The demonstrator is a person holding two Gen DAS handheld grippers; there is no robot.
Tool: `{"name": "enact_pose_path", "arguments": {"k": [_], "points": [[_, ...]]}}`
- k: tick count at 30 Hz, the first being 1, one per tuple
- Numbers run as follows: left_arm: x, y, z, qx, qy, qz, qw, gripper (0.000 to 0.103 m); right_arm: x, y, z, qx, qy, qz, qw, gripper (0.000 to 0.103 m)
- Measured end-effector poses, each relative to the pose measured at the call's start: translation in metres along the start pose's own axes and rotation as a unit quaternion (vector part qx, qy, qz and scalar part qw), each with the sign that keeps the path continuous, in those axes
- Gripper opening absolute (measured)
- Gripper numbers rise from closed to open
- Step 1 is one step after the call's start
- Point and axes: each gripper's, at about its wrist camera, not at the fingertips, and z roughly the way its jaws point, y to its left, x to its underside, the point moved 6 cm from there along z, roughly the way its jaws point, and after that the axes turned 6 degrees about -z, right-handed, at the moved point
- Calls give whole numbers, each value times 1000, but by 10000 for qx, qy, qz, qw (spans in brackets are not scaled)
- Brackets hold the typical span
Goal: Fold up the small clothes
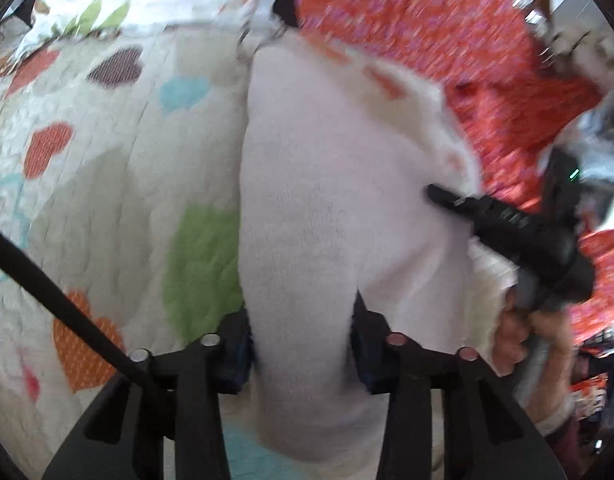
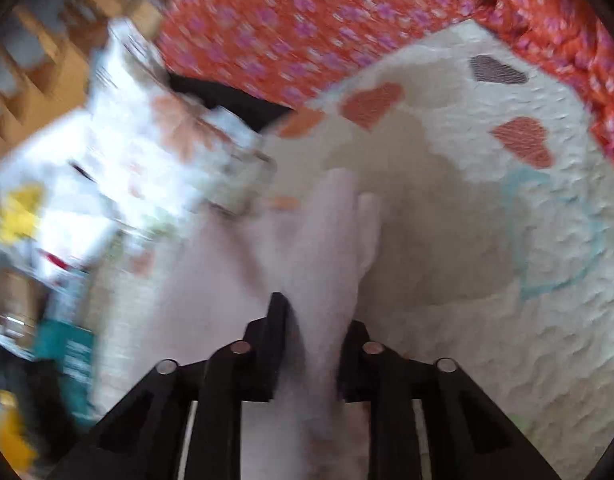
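Garment (image 1: 307,208), pale pink and fleecy, lies on heart-print quilt (image 1: 99,168), long axis running away from the lens. Left wrist view: left gripper (image 1: 303,356) pitched steeply down, near edge of cloth between its jaws, part-open; pads look to pinch it, blur leaves some doubt. Right gripper (image 1: 447,196) enters from the right, person's hand (image 1: 523,340) on its handle. Right wrist view: right gripper (image 2: 311,356) angled down, narrow ridge of garment (image 2: 327,248) gathered between part-closed fingers (image 2: 277,336); contact likely, grip unconfirmed
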Motion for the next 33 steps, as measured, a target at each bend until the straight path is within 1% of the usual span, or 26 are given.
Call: {"name": "enact_pose_path", "arguments": {"k": [1,2,4,5,7,9,11,14,16,17,18,19,20,22,23,25,26,27,29,31,32,33], "points": [[4,2,2,-21,28,0,10000,45,3,-4,1,28,58,73,10000,37],[6,1,-1,-2,5,21,10000,46,4,-6,-3,-14,23,154,9999,41],[6,2,-13,74,-84,94,9999,49,0,-5,-23,67,-178,100,9998,44],[6,3,-22,139,-188,110,9997,50,0,-1,-36,93,-286,6,9995,50],[4,11,-38,176,-425,25,9989,56,4,6,-54,-2,-338,-105,9994,51],[1,20,-51,145,-615,-106,9979,61,22,17,-70,-223,-240,-313,9990,51],[0,36,-63,112,-790,-269,9965,61,44,28,-79,-302,-74,-507,9982,51],[-2,53,-70,10,-894,-427,9951,61,79,36,-79,-197,203,-784,9965,51],[0,62,-72,-32,-911,-578,9942,61,98,38,-66,-123,443,-911,9948,47],[1,64,-73,-15,-911,-633,9938,61,106,38,-54,-111,625,-910,9938,36],[2,64,-74,16,-921,-690,9934,61,113,40,-45,-181,788,-885,9928,14],[2,64,-75,39,-936,-721,9930,61,119,41,-40,-237,909,-873,9917,9],[3,62,-75,52,-955,-723,9928,61,120,41,-39,-200,915,-894,9916,9],[4,56,-78,71,-1007,-604,9931,62,113,44,-55,-187,773,-1027,9915,7],[4,52,-77,67,-1020,-532,9933,63,108,43,-66,-111,667,-1099,9916,7],[7,42,-72,-10,-1008,-278,9945,67,101,32,-86,317,467,-1175,9915,6],[8,40,-68,-67,-960,-170,9952,67,101,24,-90,524,443,-1154,9909,5],[11,36,-61,-144,-873,-45,9961,67,103,13,-91,759,508,-1109,9896,5],[17,32,-44,-319,-655,178,9972,67,110,1,-84,958,731,-1044,9872,5],[23,32,-27,-626,-464,332,9964,68,117,-4,-74,1041,1007,-1087,9835,5],[26,34,-18,-823,-332,392,9953,68,117,-5,-74,1040,1042,-1102,9829,5],[29,37,-14,-891,-282,395,9948,70,114,-5,-76,1003,1009,-1083,9839,7]]}}
